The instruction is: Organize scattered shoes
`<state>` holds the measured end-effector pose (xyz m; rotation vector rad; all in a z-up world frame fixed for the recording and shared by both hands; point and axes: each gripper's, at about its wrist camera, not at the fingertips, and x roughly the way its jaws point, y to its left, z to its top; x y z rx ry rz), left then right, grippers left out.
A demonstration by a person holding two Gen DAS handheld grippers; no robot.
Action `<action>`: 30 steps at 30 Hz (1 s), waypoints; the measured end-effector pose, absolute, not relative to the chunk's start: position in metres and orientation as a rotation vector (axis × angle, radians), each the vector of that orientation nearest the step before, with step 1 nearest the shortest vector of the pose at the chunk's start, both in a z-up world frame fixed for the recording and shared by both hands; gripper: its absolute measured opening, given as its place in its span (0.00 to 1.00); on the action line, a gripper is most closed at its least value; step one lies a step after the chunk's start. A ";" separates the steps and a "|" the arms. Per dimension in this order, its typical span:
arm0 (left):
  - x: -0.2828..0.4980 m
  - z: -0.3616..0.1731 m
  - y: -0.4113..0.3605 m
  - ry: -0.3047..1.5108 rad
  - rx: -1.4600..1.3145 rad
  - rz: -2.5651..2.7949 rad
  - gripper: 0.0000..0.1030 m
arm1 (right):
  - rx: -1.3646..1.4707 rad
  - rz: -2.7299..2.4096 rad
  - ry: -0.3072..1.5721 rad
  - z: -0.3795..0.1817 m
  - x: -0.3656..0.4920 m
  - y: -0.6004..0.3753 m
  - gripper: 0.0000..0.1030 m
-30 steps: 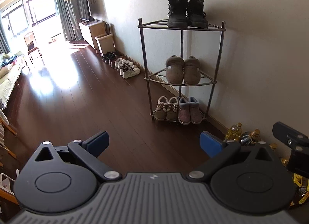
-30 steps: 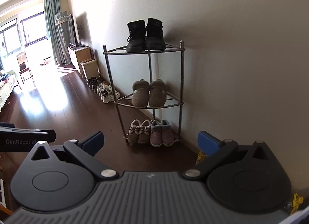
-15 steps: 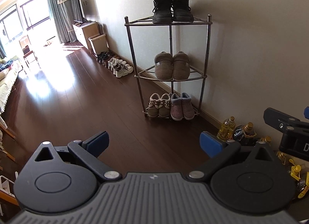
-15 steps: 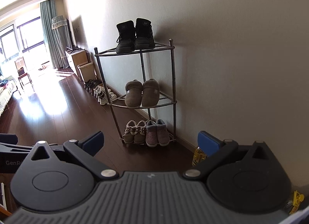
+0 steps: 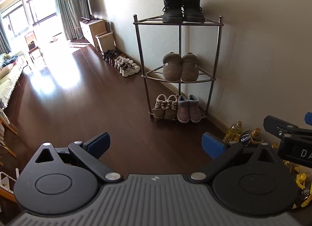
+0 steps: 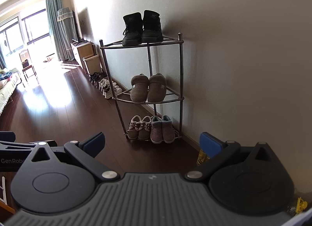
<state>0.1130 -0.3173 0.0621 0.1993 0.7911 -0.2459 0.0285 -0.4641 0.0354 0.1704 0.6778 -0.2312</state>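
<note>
A three-tier metal corner rack (image 5: pixel 218 50) (image 6: pixel 181 66) stands against the wall. Black boots (image 5: pixel 182 6) (image 6: pixel 142 28) sit on top, brown slippers (image 5: pixel 180 67) (image 6: pixel 148 88) on the middle shelf, a beige pair (image 5: pixel 164 107) (image 6: pixel 139 127) and a grey-pink pair (image 5: pixel 189 109) (image 6: pixel 161 129) at the bottom. My left gripper (image 5: pixel 155 144) is open and empty, well back from the rack. My right gripper (image 6: pixel 152 142) is open and empty; part of it shows in the left wrist view (image 5: pixel 288 138).
A row of shoes (image 5: pixel 124 64) (image 6: pixel 106 87) lines the wall further back, beside a bin (image 5: pixel 105 40) and a cabinet (image 5: pixel 91 29). Oil bottles (image 5: pixel 234 132) stand on the floor right of the rack. A sofa (image 5: pixel 9 70) is at far left. Dark wood floor (image 5: pixel 87 109) lies between.
Both grippers have pulled back from the rack, which looks smaller and lower in both views. Both stayed open and empty.
</note>
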 end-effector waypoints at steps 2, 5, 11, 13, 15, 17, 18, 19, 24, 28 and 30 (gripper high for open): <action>0.116 0.063 -0.316 0.787 0.205 -0.242 0.99 | 0.171 -0.228 0.682 0.035 0.032 -0.463 0.99; 0.120 0.066 -0.315 0.780 0.213 -0.242 0.99 | 0.174 -0.229 0.688 0.035 0.038 -0.463 0.99; 0.130 0.067 -0.322 0.774 0.225 -0.259 0.99 | 0.171 -0.240 0.693 0.036 0.046 -0.463 0.99; 0.133 0.067 -0.323 0.774 0.227 -0.267 0.99 | 0.167 -0.245 0.694 0.037 0.049 -0.463 0.99; 0.137 0.067 -0.325 0.774 0.229 -0.275 0.99 | 0.164 -0.252 0.694 0.038 0.051 -0.464 0.99; 0.141 0.066 -0.328 0.770 0.232 -0.286 0.99 | 0.165 -0.260 0.694 0.039 0.054 -0.465 0.99; 0.143 0.066 -0.329 0.767 0.234 -0.291 0.99 | 0.165 -0.264 0.693 0.039 0.055 -0.465 0.99; 0.144 0.067 -0.329 0.764 0.235 -0.296 0.99 | 0.166 -0.268 0.693 0.039 0.056 -0.465 0.99; 0.155 0.066 -0.329 0.759 0.230 -0.316 0.99 | 0.162 -0.284 0.686 0.041 0.063 -0.463 0.99; 0.163 0.064 -0.327 0.757 0.229 -0.329 0.99 | 0.163 -0.295 0.685 0.040 0.067 -0.460 0.99; 0.167 0.063 -0.326 0.757 0.229 -0.335 0.99 | 0.167 -0.304 0.686 0.038 0.070 -0.458 0.99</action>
